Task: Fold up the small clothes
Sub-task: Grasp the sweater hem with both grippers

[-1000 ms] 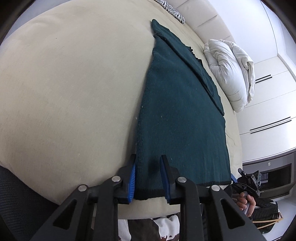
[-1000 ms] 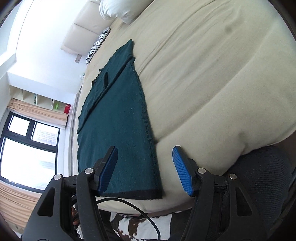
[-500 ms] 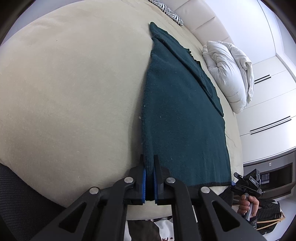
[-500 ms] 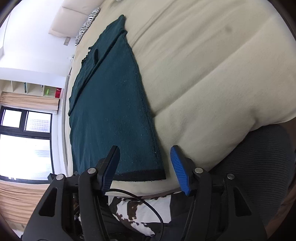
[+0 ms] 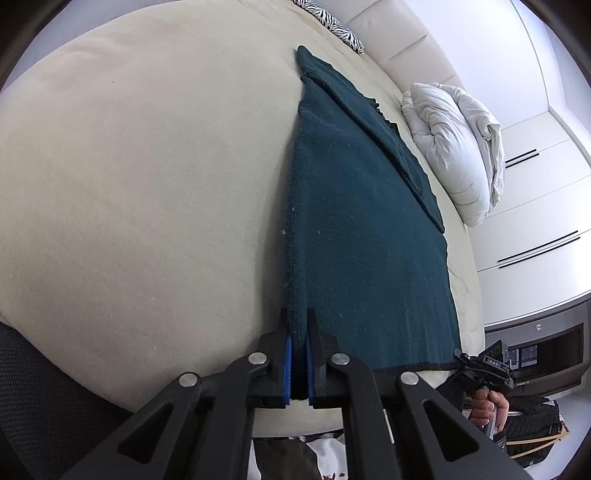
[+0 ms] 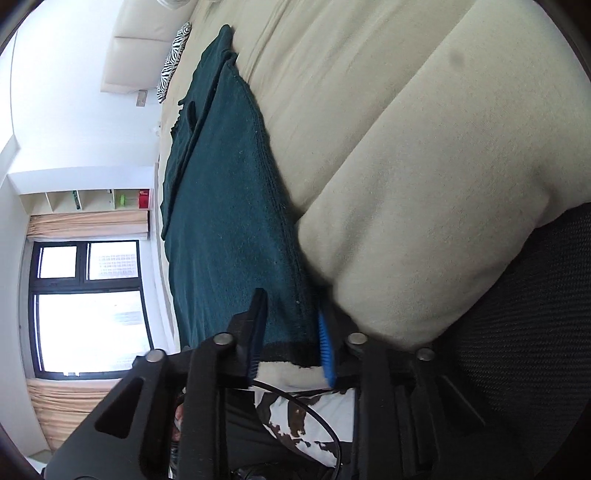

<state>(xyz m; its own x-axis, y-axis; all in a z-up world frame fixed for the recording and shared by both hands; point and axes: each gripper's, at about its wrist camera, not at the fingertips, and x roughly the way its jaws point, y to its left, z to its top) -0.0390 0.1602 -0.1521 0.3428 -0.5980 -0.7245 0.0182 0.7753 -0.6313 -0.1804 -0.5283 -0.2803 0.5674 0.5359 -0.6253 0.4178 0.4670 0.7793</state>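
Left gripper [image 5: 298, 363] clenched on near-left hem corner of teal garment [image 5: 354, 229]; right gripper [image 6: 291, 332] parted, straddling near-right corner, not yet pinched. Garment flat on beige bed [image 5: 147, 177], long axis running straight away from you toward far end. You likely close right, then carry hem far

The scene contained one dark green garment [image 5: 365, 229], one beige bed [image 5: 147, 184], one white duvet bundle [image 5: 458, 147], one zebra-print pillow [image 5: 340, 27], two grippers and one window [image 6: 88, 306].
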